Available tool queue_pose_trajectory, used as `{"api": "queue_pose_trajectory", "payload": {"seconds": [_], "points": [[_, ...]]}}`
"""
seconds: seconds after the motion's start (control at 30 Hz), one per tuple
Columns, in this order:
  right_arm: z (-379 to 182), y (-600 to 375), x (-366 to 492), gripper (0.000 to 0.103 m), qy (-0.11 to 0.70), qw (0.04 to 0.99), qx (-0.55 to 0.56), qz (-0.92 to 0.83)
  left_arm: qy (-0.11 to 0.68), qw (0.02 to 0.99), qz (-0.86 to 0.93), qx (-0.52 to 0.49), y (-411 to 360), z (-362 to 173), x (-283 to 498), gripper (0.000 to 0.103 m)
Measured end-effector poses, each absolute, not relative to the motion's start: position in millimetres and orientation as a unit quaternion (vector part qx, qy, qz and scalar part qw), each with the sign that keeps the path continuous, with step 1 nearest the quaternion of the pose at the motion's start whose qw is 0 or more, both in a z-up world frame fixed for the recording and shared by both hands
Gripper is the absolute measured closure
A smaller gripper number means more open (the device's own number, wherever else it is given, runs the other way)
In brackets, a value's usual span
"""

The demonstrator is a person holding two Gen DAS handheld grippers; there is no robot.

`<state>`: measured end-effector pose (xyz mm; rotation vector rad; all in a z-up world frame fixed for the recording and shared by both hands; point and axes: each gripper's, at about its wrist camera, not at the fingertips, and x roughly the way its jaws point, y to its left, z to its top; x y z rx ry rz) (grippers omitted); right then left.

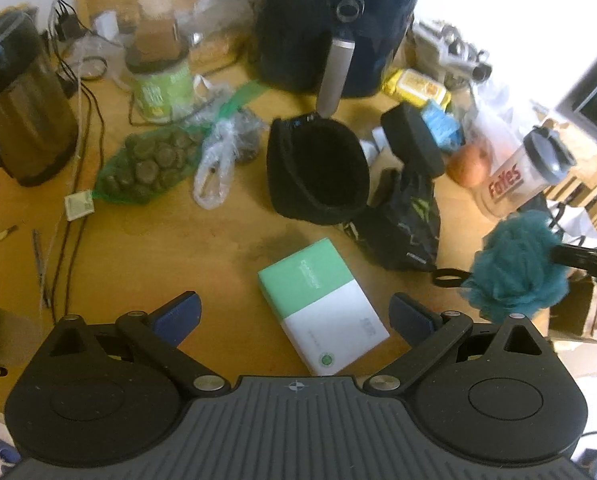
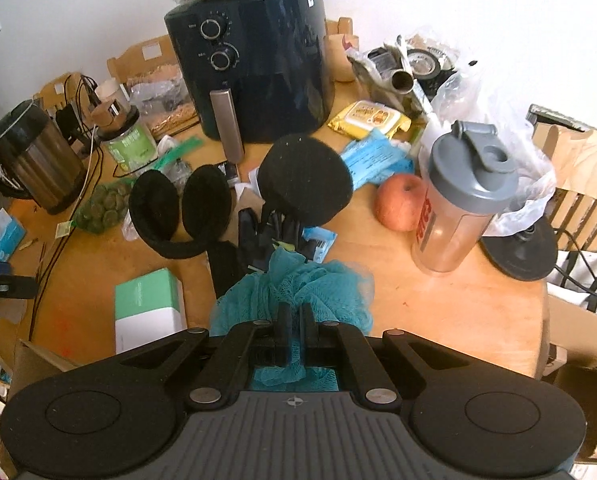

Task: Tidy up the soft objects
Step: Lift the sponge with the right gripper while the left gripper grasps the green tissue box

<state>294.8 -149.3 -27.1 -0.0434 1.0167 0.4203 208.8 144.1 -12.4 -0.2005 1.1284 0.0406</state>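
Observation:
My right gripper (image 2: 293, 310) is shut on a teal mesh bath sponge (image 2: 298, 284), held above the wooden table (image 2: 438, 300). From the left wrist the same sponge (image 1: 516, 264) hangs at the right edge, pinched by the black fingers (image 1: 578, 258) of the right gripper. My left gripper (image 1: 296, 314) stands open over a green and white box (image 1: 322, 304), nothing between its pads. Black fuzzy earmuffs (image 2: 182, 210) lie mid-table; in the left view they look like a dark open cup (image 1: 318, 168). A round black foam pad (image 2: 304, 178) stands beside black gloves (image 2: 266, 232).
A dark air fryer (image 2: 258, 60) stands at the back, a kettle (image 2: 30, 160) at the left. A shaker bottle (image 2: 458, 208), an apple (image 2: 400, 202), blue and yellow packets, a bag of green discs (image 1: 146, 168), cables and a green jar (image 1: 162, 88) crowd the table.

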Motion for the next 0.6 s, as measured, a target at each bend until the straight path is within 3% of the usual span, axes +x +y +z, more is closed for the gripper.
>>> {"api": "queue_pose_trajectory", "payload": {"seconds": [0.6], "points": [[-16.7, -177.0, 271.8, 0.098, 0.466, 0.869, 0.006, 0.166, 0.651, 0.738, 0.064, -0.164, 129.6, -101.4, 288.8, 0.0]]}}
